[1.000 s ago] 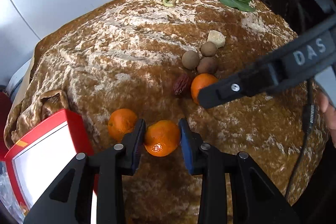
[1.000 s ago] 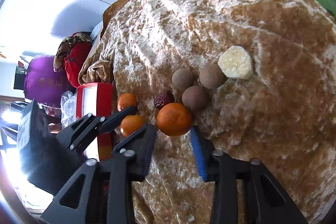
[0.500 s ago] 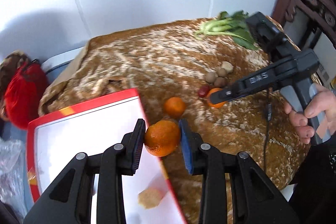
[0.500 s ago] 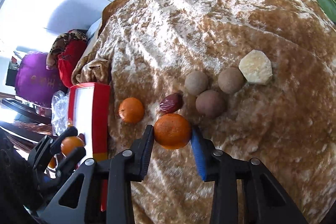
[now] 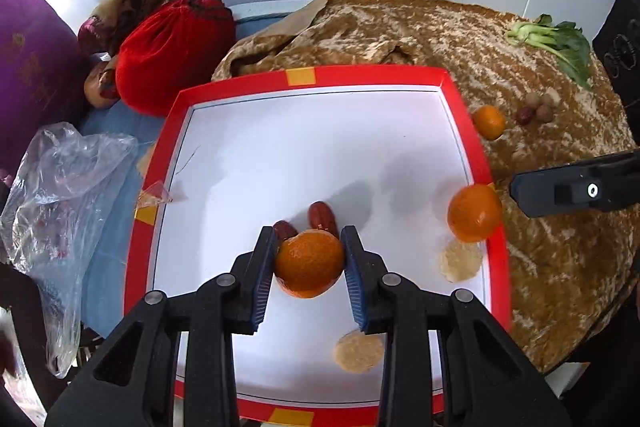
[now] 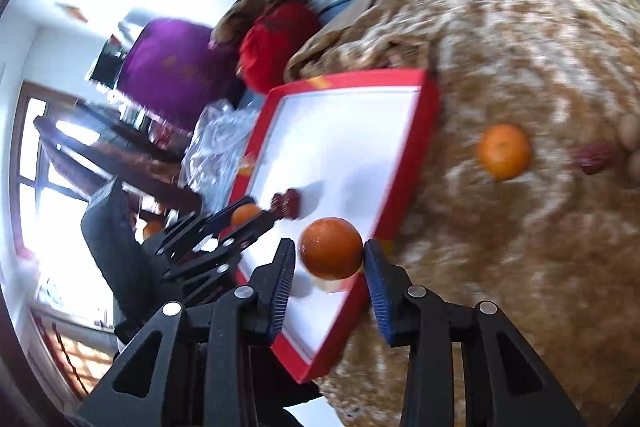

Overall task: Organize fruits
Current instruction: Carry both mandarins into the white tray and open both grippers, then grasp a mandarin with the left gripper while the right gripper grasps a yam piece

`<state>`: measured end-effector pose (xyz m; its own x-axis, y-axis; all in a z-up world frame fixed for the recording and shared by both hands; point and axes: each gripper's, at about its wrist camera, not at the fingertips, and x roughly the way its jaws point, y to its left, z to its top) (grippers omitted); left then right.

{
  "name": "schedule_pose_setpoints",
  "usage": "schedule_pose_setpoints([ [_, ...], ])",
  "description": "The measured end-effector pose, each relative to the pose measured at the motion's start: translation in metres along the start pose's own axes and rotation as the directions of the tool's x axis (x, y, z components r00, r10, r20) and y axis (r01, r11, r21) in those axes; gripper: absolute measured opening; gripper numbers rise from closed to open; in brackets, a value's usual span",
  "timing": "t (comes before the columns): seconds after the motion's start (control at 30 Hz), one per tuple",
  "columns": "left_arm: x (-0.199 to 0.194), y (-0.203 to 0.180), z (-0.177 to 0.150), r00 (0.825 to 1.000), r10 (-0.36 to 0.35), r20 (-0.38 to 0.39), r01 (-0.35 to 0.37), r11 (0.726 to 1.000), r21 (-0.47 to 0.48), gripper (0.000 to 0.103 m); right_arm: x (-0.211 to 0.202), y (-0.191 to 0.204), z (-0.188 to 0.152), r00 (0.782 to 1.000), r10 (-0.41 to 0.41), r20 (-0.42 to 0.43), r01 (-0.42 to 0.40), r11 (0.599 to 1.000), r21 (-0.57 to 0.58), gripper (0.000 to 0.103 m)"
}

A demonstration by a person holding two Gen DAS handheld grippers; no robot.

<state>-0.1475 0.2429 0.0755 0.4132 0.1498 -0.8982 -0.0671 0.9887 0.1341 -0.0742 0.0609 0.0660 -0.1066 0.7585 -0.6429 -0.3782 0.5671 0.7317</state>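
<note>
My left gripper is shut on an orange and holds it over the white floor of the red-rimmed tray. Just beyond it in the tray lie two red dates. There are also two pale peeled pieces in the tray. My right gripper is shut on a second orange, which hangs over the tray's right rim. In the left wrist view, one of its fingers shows beside that orange. A third orange lies on the brown cloth.
On the cloth right of the tray lie a red date, small brown round fruits and green leafy stalks. A red bag, a purple cushion and a clear plastic bag sit left of the tray.
Both grippers have swung left from the cloth to above the tray, each carrying an orange. The right gripper shut on its orange, then lifted it off the cloth.
</note>
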Motion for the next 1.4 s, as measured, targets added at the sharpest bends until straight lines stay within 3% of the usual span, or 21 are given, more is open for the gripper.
schedule_pose_setpoints([
  [0.13,0.003,0.007,-0.003,0.999,0.046,-0.014,-0.045,0.999,0.007,0.031,0.02,0.024,-0.01,1.0,-0.005,-0.004,0.005,0.997,-0.077,0.037],
  [0.3,-0.005,0.008,0.004,0.997,0.074,0.032,-0.074,0.997,-0.011,0.031,0.024,0.032,-0.021,1.0,-0.005,-0.011,0.004,0.994,-0.114,0.037],
  [0.47,-0.014,-0.006,0.018,0.992,0.06,0.111,-0.061,0.998,0.011,0.031,-0.013,0.012,-0.01,0.997,-0.016,0.079,0.021,0.997,-0.069,0.038],
  [0.57,-0.021,-0.023,0.027,0.987,0.023,0.158,-0.029,0.999,0.033,0.039,-0.045,-0.01,0.0,0.989,-0.029,0.145,0.03,1.0,-0.003,0.038],
  [0.7,-0.022,-0.059,0.038,0.982,-0.018,0.186,-0.004,0.993,0.115,0.041,-0.092,-0.048,0.008,0.973,-0.057,0.222,0.035,0.994,0.102,0.039],
  [0.87,-0.015,-0.111,0.05,0.983,-0.042,0.177,0.003,0.976,0.217,0.041,-0.137,-0.093,0.01,0.953,-0.099,0.288,0.03,0.971,0.238,0.041],
  [1.07,-0.004,-0.156,0.063,0.985,-0.074,0.156,0.026,0.956,0.293,0.041,-0.167,-0.132,0.002,0.935,-0.2,0.293,0.099,0.94,0.327,0.041],
  [1.27,0.02,-0.171,0.074,0.993,-0.046,0.107,0.012,0.955,0.296,0.041,-0.171,-0.157,0.008,0.921,-0.285,0.265,0.17,0.908,0.383,0.041],
  [1.4,0.035,-0.169,0.076,0.995,-0.074,0.069,0.05,0.951,0.304,0.041,-0.161,-0.171,0.019,0.926,-0.302,0.228,0.194,0.896,0.401,0.041],
])
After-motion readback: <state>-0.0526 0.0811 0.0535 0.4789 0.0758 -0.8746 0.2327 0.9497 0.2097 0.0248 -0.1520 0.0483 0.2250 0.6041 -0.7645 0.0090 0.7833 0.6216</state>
